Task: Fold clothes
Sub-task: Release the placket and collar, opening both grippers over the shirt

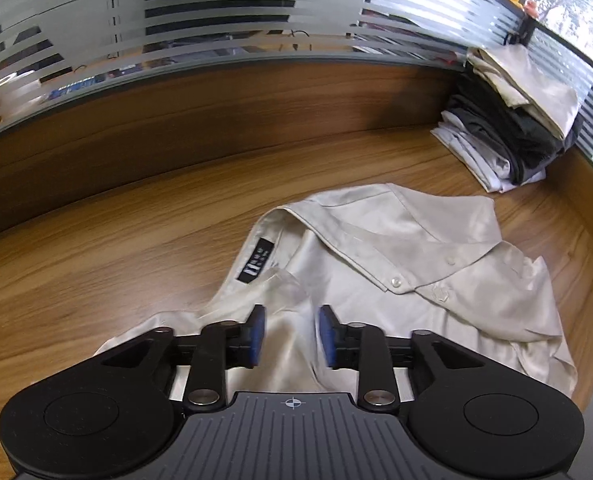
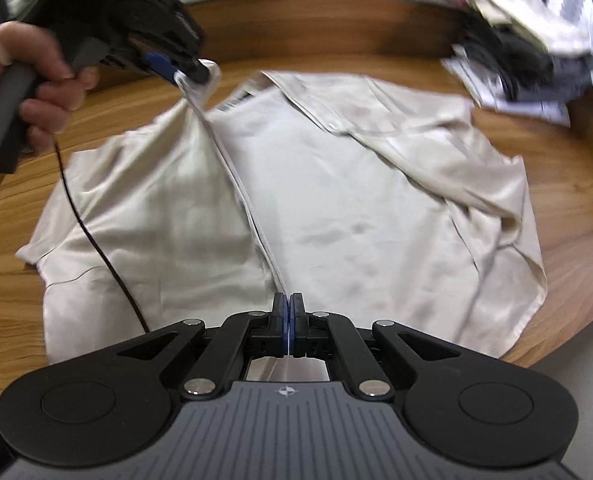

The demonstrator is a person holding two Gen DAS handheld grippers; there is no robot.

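A cream button-up shirt (image 1: 416, 280) lies spread open on the wooden table (image 1: 96, 260), its collar and black label (image 1: 256, 266) toward the far side. My left gripper (image 1: 290, 320) stands open, with a raised fold of the shirt's front edge between its blue pads. In the right wrist view the shirt (image 2: 336, 200) shows its inside, and the front edge runs taut from the left gripper (image 2: 188, 72) down to my right gripper (image 2: 287, 300). The right gripper is shut on that edge near the hem.
A stack of folded clothes (image 1: 508, 128) sits at the far right corner, also visible as the stack (image 2: 516, 64). A striped glass partition (image 1: 216, 20) and a wooden wall bound the table's far side. A hand (image 2: 44, 76) holds the left gripper's handle; a thin cable (image 2: 96, 240) hangs over the shirt.
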